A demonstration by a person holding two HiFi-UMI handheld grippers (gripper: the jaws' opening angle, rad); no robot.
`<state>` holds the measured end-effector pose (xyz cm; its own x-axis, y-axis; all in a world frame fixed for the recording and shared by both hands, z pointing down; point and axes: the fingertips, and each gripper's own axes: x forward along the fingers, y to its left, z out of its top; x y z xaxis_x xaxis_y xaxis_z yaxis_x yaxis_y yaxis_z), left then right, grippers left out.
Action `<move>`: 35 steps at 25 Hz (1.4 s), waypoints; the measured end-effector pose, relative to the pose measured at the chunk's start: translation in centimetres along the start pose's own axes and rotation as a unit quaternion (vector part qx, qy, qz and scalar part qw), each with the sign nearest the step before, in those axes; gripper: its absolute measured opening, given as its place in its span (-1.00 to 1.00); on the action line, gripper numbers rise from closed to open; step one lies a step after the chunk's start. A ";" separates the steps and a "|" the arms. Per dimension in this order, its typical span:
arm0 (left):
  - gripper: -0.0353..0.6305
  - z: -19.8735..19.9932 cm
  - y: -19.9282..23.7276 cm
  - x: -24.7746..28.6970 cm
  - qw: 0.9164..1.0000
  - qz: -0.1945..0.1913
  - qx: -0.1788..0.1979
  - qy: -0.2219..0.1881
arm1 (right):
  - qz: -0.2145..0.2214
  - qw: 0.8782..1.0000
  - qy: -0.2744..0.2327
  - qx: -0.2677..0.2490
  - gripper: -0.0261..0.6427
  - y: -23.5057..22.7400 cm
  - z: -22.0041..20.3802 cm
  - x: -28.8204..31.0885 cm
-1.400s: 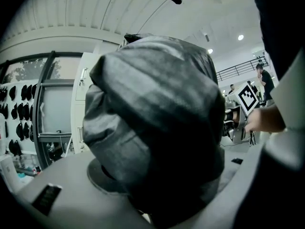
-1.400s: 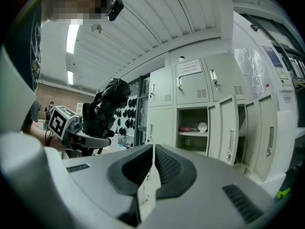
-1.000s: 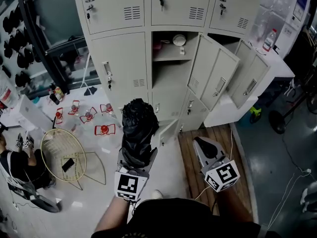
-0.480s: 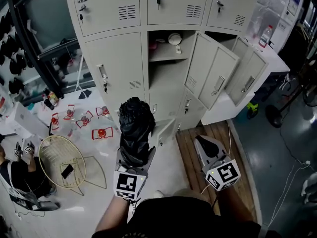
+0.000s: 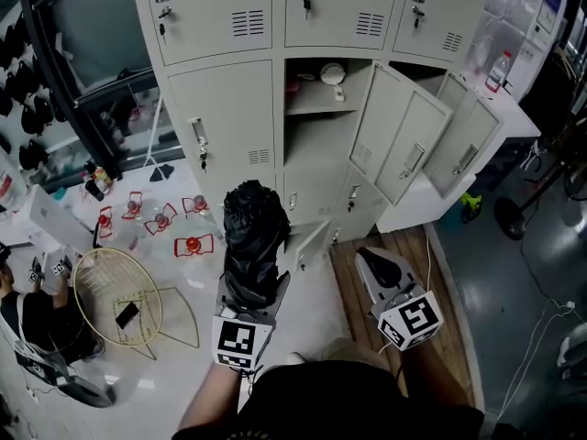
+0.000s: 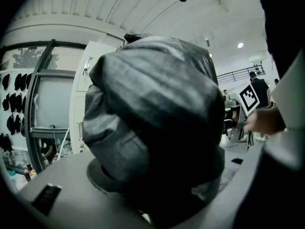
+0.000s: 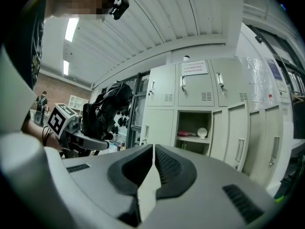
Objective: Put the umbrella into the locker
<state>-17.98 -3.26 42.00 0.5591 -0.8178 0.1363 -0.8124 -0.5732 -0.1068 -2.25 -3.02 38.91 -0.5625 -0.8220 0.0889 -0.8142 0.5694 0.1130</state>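
Observation:
My left gripper [image 5: 251, 293] is shut on a folded black umbrella [image 5: 254, 241], which stands upright out of its jaws and fills the left gripper view as a dark crumpled bundle [image 6: 152, 123]. My right gripper [image 5: 379, 266] is shut and empty, its pads meeting tip to tip [image 7: 153, 152]. Ahead stands the grey locker bank [image 5: 229, 108]. One middle locker [image 5: 316, 126] is open, with a shelf holding a white dish and a pink item. In the right gripper view the umbrella [image 7: 107, 109] shows at the left and the open locker [image 7: 193, 128] lies straight ahead.
Two open locker doors [image 5: 404, 145] swing out to the right of the open compartment. A wire basket chair [image 5: 117, 296] and several red stands [image 5: 193, 241] sit on the floor at the left. A wooden pallet [image 5: 367, 255] lies below the right gripper. A seated person [image 5: 37, 324] is at far left.
Both grippers have stayed in the same place in the head view while the lockers shifted slightly, first left and then back right. The umbrella is still held upright.

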 end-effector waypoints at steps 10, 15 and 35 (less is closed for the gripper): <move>-0.02 -0.8 -0.3 1.5 1.000 -0.003 -0.004 0.011 | -0.007 1.000 0.006 0.011 -0.83 -1.4 -1.0 0.0; -0.02 -0.9 -0.4 3.0 1.000 -0.007 -0.005 0.019 | -0.008 1.000 0.006 0.017 -0.83 -2.8 -1.3 0.7; -0.02 -1.1 1.0 9.4 0.999 -0.007 -0.008 0.039 | 0.007 1.000 0.010 0.023 -0.83 -7.9 -2.2 5.0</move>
<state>-13.72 -11.48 44.30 0.5561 -0.8032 0.2137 -0.8078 -0.5828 -0.0885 1.66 -11.61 40.61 -0.5711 -0.8135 0.1101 -0.8124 0.5793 0.0666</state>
